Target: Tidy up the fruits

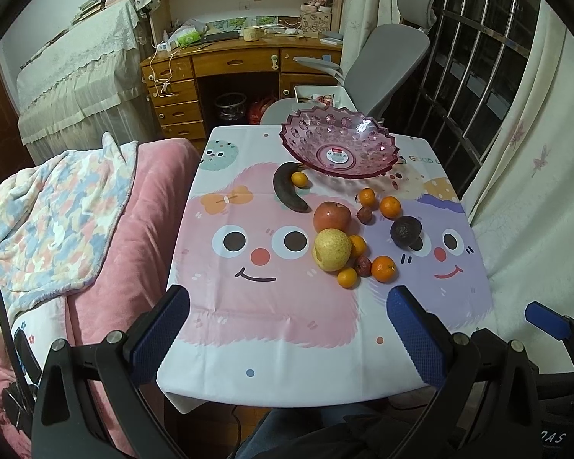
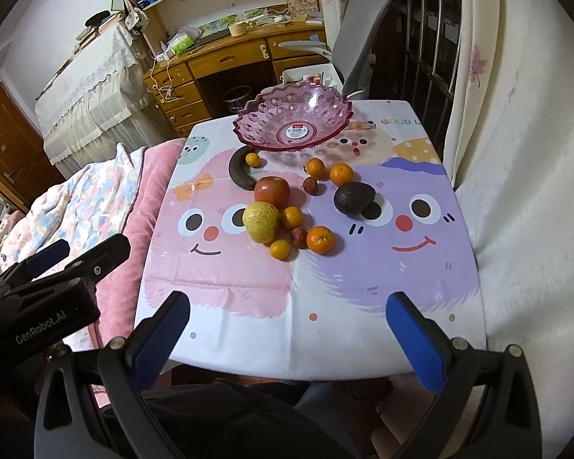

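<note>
An empty pink plastic bowl (image 1: 340, 145) (image 2: 292, 120) stands at the table's far side. In front of it lie loose fruits: a dark banana (image 1: 287, 189) (image 2: 241, 174), a red apple (image 1: 331, 216) (image 2: 271, 190), a yellow pear (image 1: 332, 249) (image 2: 261, 222), a dark avocado (image 1: 405, 231) (image 2: 354, 197), several small oranges (image 1: 383, 268) (image 2: 320, 240) and small reddish fruits (image 1: 362, 266). My left gripper (image 1: 287, 302) is open and empty above the table's near edge. My right gripper (image 2: 287, 308) is open and empty, also at the near edge.
The table carries a cartoon-face cloth (image 1: 264, 306). A bed with a pink blanket (image 1: 126, 229) adjoins its left side. A grey office chair (image 1: 382, 65) and a wooden desk (image 1: 233, 61) stand behind. A white curtain (image 2: 524, 191) hangs at the right.
</note>
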Demonstrator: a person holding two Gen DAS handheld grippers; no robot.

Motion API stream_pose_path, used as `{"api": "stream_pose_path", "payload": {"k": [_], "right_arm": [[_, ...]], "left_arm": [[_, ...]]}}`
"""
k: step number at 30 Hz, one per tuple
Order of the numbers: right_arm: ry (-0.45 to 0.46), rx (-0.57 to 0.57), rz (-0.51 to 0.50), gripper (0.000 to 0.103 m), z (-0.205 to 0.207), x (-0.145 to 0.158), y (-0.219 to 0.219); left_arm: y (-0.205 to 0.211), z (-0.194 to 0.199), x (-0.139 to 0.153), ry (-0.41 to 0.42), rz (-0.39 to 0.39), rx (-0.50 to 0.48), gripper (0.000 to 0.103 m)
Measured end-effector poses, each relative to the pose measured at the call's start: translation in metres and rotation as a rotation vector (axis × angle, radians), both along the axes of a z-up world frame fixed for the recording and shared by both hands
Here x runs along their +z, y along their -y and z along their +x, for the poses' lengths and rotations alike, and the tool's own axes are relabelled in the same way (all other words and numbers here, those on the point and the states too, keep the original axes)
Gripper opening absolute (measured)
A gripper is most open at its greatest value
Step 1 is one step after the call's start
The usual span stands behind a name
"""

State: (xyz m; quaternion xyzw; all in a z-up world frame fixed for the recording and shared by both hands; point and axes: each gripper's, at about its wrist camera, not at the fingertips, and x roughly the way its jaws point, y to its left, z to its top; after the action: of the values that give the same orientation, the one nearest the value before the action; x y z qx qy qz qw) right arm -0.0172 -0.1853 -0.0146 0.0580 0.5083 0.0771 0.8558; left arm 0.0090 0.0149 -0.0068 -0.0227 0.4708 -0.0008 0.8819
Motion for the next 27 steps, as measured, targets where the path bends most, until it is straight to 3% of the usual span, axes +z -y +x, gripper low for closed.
{"api": "stream_pose_path", "payload": {"k": [6, 14, 27], "right_arm": [[0.021, -0.053, -0.021, 0.103, 0.002, 0.0, -0.007], [0.039, -0.145, -0.041, 0.103, -0.003, -0.009, -0.012], [0.107, -0.201, -0.069, 0.103, 0.019, -0.034, 0.02]], "left_arm": [[-0.008, 0.003, -0.005, -0.02, -0.029, -0.052, 0.102], [-0.015, 0.02, -0.032, -0.127, -0.069, -0.122, 0.102], [0.007, 0.074, -0.081, -0.281, -0.041, -0.15, 0.102]]}}
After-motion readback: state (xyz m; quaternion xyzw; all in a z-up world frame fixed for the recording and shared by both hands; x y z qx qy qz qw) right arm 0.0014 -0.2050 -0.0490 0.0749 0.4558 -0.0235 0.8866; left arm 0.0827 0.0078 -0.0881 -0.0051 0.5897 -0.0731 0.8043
